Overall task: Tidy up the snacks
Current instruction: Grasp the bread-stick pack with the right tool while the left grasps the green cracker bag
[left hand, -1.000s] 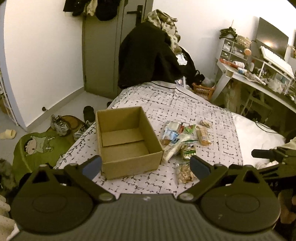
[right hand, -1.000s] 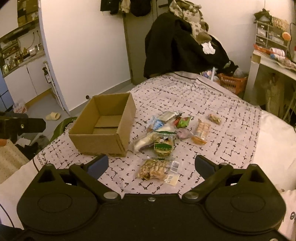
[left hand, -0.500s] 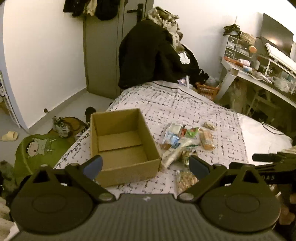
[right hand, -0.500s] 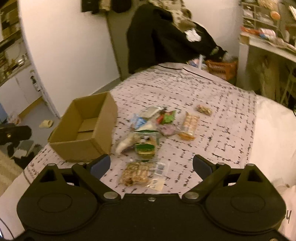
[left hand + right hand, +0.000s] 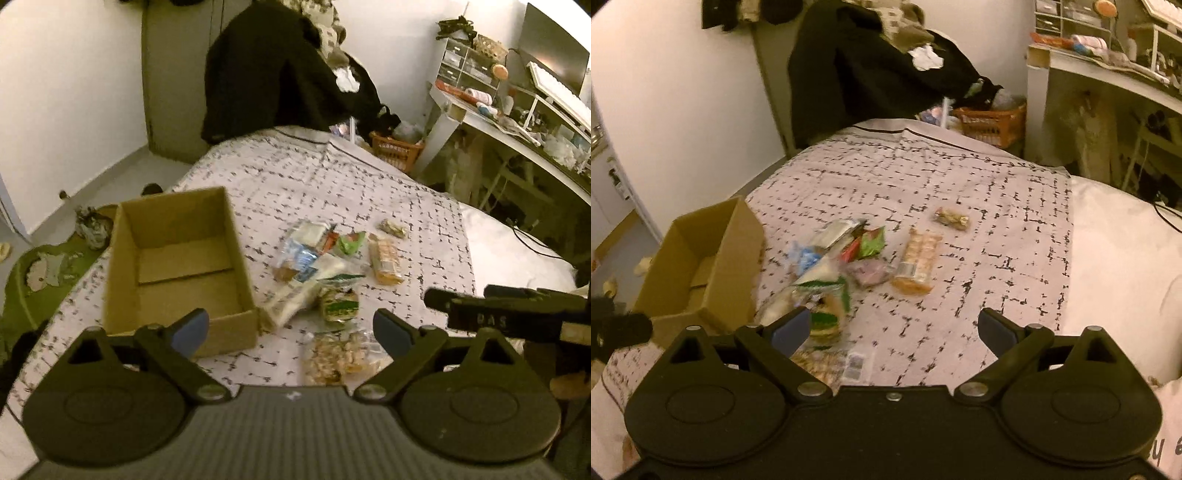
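Two grippers over a snack pile on the bed, nothing held.

I see my left gripper [image 5: 291, 328] with jaws wide and closing slightly, nothing between them; a nut packet [image 5: 341, 356] lies just beyond it, the cardboard box [image 5: 177, 266] to its left, open and with no snack inside. My right gripper [image 5: 894, 328] is spread and holds nothing, the snack pile [image 5: 842, 266] ahead and to its left on the patterned bedspread [image 5: 979, 184], an orange cracker pack [image 5: 918, 262] straight ahead.
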Demonstrator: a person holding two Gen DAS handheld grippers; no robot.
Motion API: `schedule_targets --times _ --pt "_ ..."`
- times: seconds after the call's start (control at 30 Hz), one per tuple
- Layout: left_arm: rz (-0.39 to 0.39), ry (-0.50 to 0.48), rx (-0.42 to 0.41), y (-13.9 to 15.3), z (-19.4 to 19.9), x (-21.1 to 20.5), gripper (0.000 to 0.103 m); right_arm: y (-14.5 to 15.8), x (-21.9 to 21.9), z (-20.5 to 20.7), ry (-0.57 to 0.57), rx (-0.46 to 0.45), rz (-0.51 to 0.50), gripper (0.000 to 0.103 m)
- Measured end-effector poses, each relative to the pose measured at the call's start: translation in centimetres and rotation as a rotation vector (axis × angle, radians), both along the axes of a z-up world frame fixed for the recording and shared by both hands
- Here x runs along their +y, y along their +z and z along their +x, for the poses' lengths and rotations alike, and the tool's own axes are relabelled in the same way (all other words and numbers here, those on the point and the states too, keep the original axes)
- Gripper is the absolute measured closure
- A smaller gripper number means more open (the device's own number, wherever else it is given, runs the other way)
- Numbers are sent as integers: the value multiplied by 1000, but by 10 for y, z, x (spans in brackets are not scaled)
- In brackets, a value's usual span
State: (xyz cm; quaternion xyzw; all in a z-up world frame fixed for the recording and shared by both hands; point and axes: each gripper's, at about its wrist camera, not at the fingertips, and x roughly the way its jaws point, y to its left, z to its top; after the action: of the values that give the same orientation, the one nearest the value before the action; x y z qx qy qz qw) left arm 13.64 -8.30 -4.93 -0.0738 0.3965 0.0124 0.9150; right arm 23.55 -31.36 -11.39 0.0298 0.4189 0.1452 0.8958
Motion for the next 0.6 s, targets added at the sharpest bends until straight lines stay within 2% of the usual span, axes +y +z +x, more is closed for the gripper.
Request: schedule_targets --times 0.23,0.37,0.47,0.6 --pt "-27 26 29 -12 21 -6 8 -11 -7 28 -45 24 21 6" --pt "-41 3 13 -19 32 -17 9 -15 -8 35 -16 9 40 6" --pt "-48 -8 14 -27 42 -23 15 -20 -7 40 13 20 58 7" --pt "-81 1 45 -39 55 -28 32 -24 -4 47 30 19 53 12"
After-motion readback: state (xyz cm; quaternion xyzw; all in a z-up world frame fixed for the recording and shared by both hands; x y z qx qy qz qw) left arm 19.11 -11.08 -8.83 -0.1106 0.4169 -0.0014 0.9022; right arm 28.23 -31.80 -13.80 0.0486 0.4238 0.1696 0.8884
